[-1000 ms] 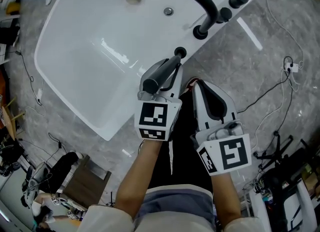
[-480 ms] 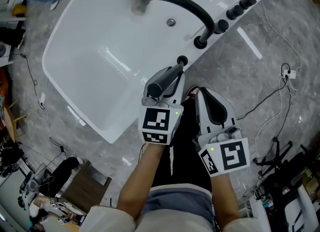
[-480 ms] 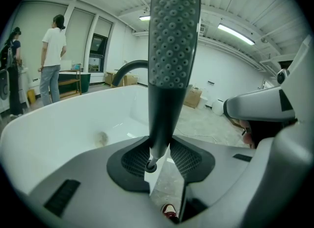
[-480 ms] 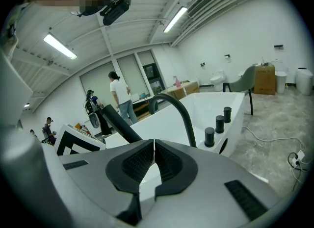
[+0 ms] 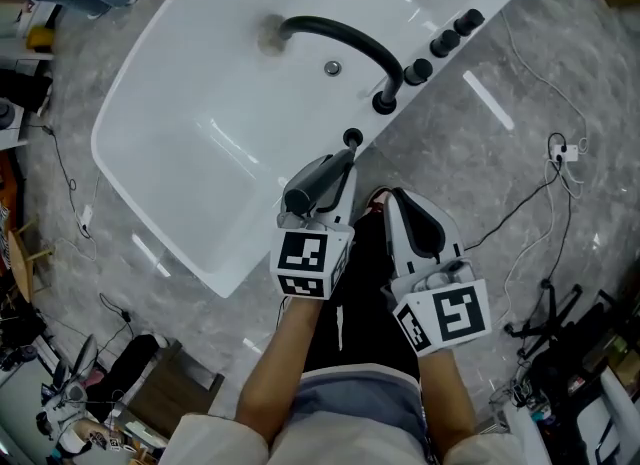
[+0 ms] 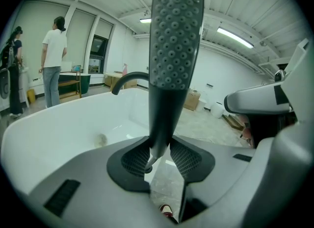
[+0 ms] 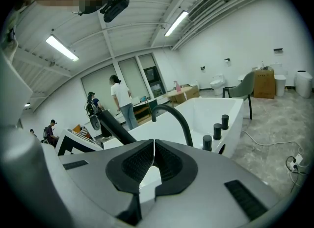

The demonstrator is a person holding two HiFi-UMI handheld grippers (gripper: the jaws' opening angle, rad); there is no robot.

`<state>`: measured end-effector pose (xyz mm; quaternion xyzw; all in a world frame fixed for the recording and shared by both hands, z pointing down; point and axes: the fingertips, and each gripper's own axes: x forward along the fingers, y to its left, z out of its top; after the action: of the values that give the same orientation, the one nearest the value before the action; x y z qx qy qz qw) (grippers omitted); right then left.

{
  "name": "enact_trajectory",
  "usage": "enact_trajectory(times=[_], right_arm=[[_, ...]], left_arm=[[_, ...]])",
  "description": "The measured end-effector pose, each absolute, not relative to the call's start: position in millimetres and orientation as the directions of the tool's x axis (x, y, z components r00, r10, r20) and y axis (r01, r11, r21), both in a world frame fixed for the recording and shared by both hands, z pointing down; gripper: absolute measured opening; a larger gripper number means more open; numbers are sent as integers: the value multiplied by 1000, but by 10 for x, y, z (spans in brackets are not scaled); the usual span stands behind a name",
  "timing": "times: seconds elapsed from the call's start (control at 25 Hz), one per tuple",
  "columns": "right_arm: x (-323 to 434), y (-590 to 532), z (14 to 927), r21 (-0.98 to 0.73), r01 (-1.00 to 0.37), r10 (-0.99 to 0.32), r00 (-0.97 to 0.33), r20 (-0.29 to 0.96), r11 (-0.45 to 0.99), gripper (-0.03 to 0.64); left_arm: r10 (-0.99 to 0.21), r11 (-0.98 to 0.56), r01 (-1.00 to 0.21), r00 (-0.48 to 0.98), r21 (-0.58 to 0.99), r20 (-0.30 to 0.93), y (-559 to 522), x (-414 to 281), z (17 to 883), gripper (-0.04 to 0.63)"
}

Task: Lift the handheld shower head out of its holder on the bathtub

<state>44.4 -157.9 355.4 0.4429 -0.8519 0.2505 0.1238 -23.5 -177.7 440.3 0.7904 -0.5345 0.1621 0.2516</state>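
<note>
**Shower head out of its socket, pinched in the left gripper**

The handheld shower head [image 5: 305,191] is a dark grey wand. It has a long flat face studded with small rubbery nubs, and it narrows to a smooth round handle. The left gripper [image 6: 159,158] has that handle clamped between its black ribbed pads [image 6: 135,159], low down near the handle's bare metallic tip. The wand stands up along the jaws with its nubbed face turned toward the gripper's own camera.

From above, the wand hangs at the near ledge of the bathtub [image 5: 190,153]. The handle end sits just short of the holder [image 5: 352,138], a small black ring set into that ledge, and as far as I can see the two are not touching.

The right gripper [image 7: 153,159] is closed on nothing — its meshed pads are pressed together. It hovers just beside the left one, off the tub and over the person's dark trousers.

The tub is glossy white, a deep basin with rounded corners. A matte black arched spout [image 5: 345,38] curves out over it. A row of squat black knobs [image 5: 445,38] stands along the ledge, and a small metal drain [image 5: 332,68] sits in the basin. The floor [image 5: 480,163] is grey, veined like marble and polished enough to throw back the ceiling lights, with thin cables [image 5: 545,188] trailing across it.
</note>
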Motion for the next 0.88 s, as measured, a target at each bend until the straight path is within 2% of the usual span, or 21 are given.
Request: enact_trajectory(times=[0.88], right_arm=[[514,-1219,2754,-286,-819,-736,-572,361,496,20]], left_arm=[[-784,-321,-919,393,227,482,-1397,-432,3700,137]])
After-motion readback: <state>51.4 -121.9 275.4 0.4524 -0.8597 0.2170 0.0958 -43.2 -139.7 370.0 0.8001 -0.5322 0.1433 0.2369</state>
